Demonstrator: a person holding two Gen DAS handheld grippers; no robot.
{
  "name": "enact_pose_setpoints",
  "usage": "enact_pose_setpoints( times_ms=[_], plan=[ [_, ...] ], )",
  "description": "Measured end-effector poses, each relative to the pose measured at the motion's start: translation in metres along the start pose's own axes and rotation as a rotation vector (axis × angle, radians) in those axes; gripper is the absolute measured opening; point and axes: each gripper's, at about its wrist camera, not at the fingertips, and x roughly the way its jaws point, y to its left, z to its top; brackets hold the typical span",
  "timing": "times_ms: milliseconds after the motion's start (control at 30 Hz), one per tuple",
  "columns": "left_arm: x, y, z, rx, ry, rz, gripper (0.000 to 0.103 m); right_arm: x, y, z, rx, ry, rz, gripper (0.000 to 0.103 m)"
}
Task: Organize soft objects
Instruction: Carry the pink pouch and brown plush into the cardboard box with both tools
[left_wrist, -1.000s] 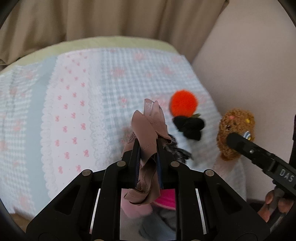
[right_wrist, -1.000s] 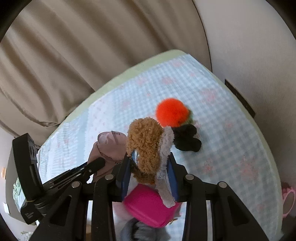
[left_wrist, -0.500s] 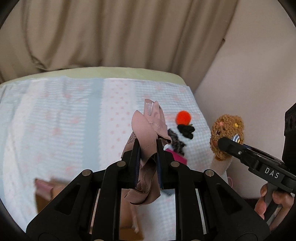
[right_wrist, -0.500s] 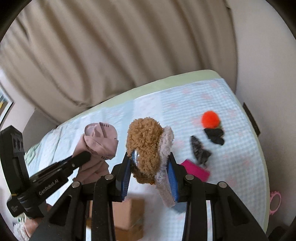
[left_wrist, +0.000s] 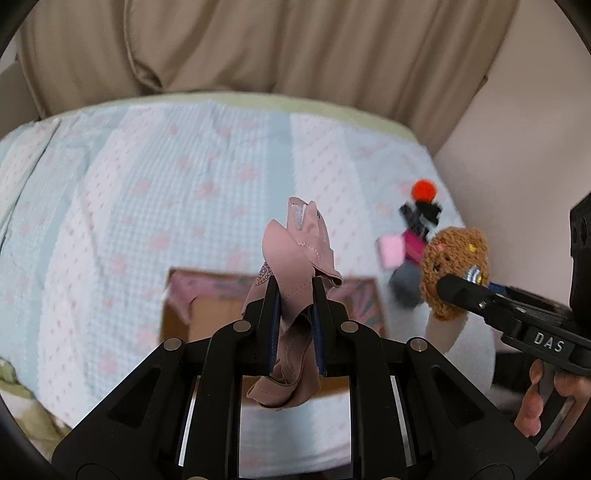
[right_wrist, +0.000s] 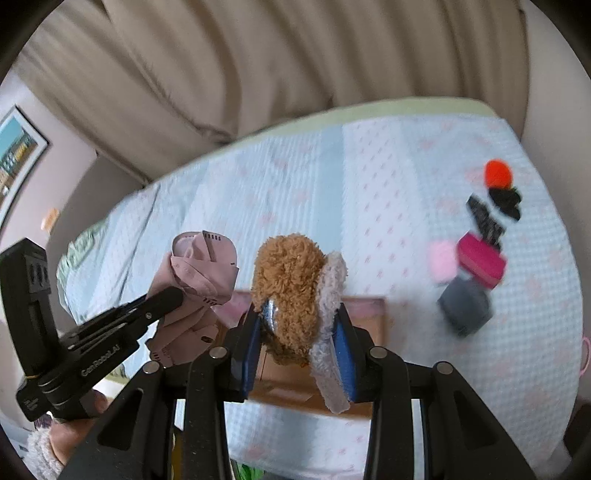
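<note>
- Mostly hidden behind my grippers sits the cardboard box (left_wrist: 177, 321) on the quilted bedspread (left_wrist: 110, 206);
- my left gripper (left_wrist: 293, 314) pinches smooth pink cloth (left_wrist: 299, 258);
- my right gripper (right_wrist: 299, 328) clamps a fuzzy brown plush toy (right_wrist: 288, 273);
- blurred soft items (right_wrist: 476, 254) lie well apart.

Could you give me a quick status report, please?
Left gripper shut on pink cloth. Right gripper shut on brown plush. Both above open box. Nothing blocking.
</note>
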Motion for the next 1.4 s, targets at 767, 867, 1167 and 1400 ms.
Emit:
enact_pose_setpoints(
  times_ms=[767,867,1167,1400],
  plan=[
    [0.154,0.094,-0.06,0.174,0.366,-0.021,0.013,0.197,0.006,-0.045,0.028,0.349,-0.171,0.033],
    [0.175,0.096,-0.064,0.193,0.401,-0.008,0.013,0.209,-0.002,-0.044,0.066,0.371,-0.189,0.033],
    [0.191,0.081,-0.065,0.292,0.432,0.004,0.056,0.226,-0.013,-0.038,0.13,0.398,-0.195,0.103],
    [0.188,0.077,-0.07,0.313,0.424,-0.021,0.103,0.223,-0.022,-0.046,0.158,0.378,-0.192,0.103]
  ],
)
